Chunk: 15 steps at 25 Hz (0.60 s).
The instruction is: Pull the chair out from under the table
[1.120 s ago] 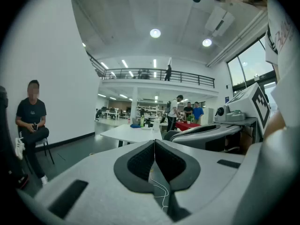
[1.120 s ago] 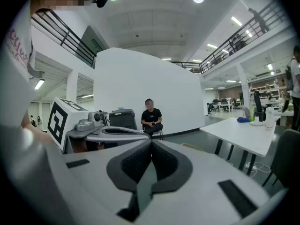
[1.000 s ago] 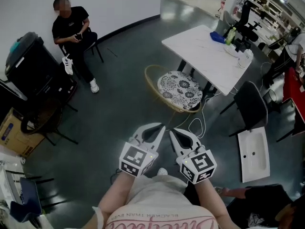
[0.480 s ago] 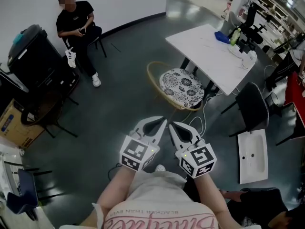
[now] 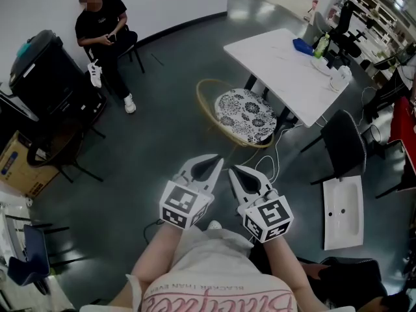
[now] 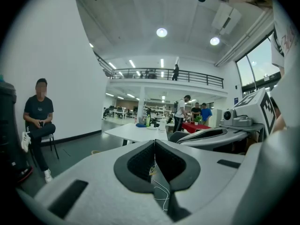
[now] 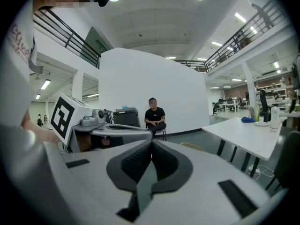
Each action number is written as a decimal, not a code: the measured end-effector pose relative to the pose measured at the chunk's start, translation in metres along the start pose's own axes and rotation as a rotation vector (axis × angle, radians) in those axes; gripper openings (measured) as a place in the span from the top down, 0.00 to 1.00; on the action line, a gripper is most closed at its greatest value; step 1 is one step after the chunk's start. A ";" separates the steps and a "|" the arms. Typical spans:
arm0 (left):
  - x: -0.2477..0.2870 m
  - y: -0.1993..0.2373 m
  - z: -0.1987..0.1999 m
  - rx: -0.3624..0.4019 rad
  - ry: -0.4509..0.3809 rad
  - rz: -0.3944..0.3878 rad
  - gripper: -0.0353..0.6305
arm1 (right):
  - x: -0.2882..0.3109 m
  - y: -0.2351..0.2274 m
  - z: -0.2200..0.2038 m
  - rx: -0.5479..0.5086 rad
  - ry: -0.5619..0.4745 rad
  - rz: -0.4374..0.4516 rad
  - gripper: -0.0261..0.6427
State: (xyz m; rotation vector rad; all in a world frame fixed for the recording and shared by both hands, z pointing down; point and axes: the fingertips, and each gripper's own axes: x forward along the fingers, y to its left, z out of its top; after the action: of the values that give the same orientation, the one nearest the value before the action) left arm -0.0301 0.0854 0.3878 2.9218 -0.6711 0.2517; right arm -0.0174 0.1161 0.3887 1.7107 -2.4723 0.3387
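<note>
Each claw carries a cube faced with black-and-white square markers, the left cube (image 5: pixel 185 205) and the right cube (image 5: pixel 268 218); these are patterns, not letters. The shirt (image 5: pixel 218 298) at the bottom of the head view bears pink cursive script under a small line of capitals, both upside down and too warped to read with confidence. A cardboard box (image 5: pixel 19 168) at the left has a blue label, too small to read.

Both forearms reach out from the person's body, side by side and close together. The left claw (image 5: pixel 214 161) and the right claw (image 5: pixel 235 173) angle slightly inward, so their tips nearly meet, and both point across the dark floor toward the chair (image 5: pixel 245 114). In the left gripper view the left claw (image 6: pixel 154 142) has its dark pads pressed together with nothing between them. In the right gripper view the right claw (image 7: pixel 151 144) is likewise pressed together and empty.

The chair, round with a pale woven rim and a black-and-white patterned cushion, stands at the near edge of the white table (image 5: pixel 279 64), its far side tucked just under the tabletop. It is well apart from both claws; neither touches it
</note>
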 end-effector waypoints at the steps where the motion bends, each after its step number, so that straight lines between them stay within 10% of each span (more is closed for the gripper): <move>1: 0.003 0.001 -0.001 -0.003 0.002 0.011 0.94 | -0.001 -0.003 -0.002 -0.001 0.000 0.003 0.95; 15: 0.059 0.042 -0.015 -0.105 0.057 0.092 0.93 | 0.014 -0.071 -0.011 0.033 0.020 -0.001 0.95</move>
State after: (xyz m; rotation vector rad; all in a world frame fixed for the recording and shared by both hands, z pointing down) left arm 0.0018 0.0259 0.4178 2.7771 -0.7867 0.2992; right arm 0.0436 0.0820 0.4108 1.7120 -2.4652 0.3973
